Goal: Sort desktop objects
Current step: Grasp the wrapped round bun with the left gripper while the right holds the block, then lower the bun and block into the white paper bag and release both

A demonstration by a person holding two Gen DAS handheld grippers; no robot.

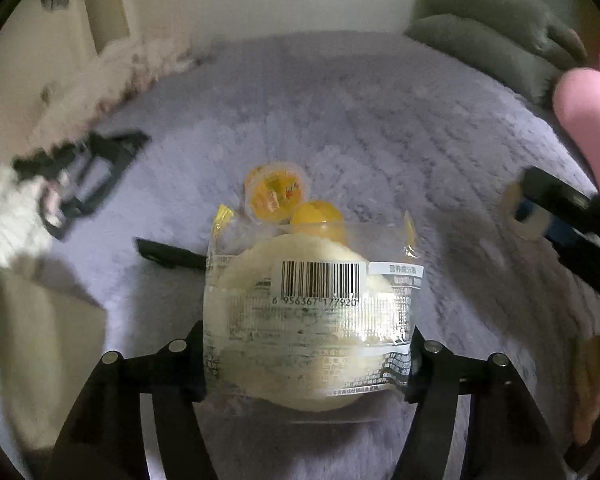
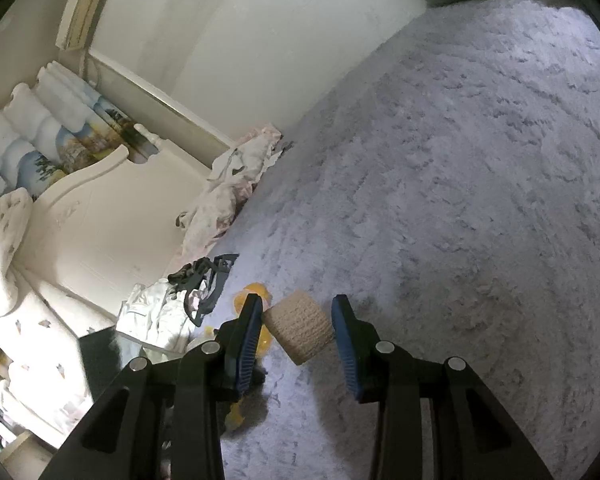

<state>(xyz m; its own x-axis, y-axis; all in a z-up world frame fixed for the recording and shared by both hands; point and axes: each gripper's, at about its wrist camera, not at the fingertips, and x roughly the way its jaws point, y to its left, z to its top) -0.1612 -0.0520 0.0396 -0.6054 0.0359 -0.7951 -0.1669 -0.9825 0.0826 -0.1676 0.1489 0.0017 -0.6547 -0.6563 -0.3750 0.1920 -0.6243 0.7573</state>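
Crinkly clear plastic — the packaged bun (image 1: 300, 320), lower centre, sits pinched between the left gripper (image 1: 306, 354) half-open jaws; film could slip. Right gripper (image 2: 298, 330) clamps a bandage roll (image 2: 299, 329) skewed — may twist free.

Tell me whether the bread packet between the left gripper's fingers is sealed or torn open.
Sealed, as far as shown: the clear bread packet wraps the whole pale bun, its crimped top edge looks intact, and no tear shows. Its underside is hidden.

1. One wrapped bun (image 1: 300, 320) with a barcode label.
2. Two yellow jelly cups (image 1: 275, 196), touching, just behind the bun.
3. One beige bandage roll (image 2: 300, 326).
4. Two hand-held grippers: left (image 1: 306, 344), right (image 2: 298, 330).
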